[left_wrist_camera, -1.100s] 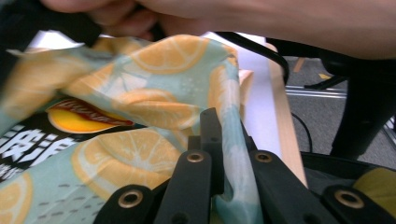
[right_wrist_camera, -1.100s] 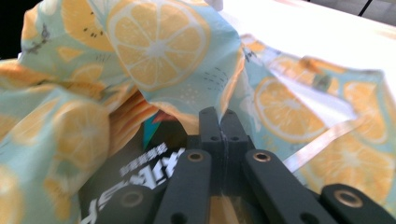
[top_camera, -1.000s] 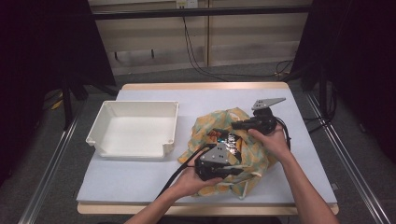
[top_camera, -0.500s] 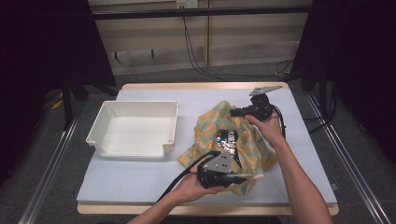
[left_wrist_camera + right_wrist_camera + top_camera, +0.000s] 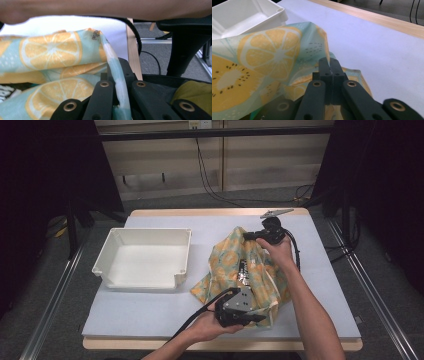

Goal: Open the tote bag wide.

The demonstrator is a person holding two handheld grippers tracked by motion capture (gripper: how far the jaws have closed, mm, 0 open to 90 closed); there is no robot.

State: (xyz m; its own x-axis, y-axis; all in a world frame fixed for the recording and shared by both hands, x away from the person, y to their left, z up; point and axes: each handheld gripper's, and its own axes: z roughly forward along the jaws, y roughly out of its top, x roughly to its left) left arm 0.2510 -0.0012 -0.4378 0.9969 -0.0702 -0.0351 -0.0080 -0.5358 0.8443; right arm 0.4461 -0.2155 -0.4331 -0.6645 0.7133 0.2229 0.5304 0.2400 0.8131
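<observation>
A cloth printed with orange and kiwi slices lies on the right half of the pale blue table, pulled long between my two grippers. At the near edge my left gripper is shut on a hem of the cloth; in the left gripper view that hem runs between the closed left gripper jaws. Toward the far edge my right gripper is shut on the opposite corner. In the right gripper view the right gripper jaws meet over the cloth, whose fabric drapes away to the left.
A white empty tray stands on the left half of the table, close to the cloth's left side; its corner also appears in the right gripper view. Black cables trail from both grippers. The table's wooden edge runs along the far side.
The right gripper has drawn its corner of the cloth toward the far edge, and the bunched cloth now lies stretched longer. The left gripper stays near the front edge.
</observation>
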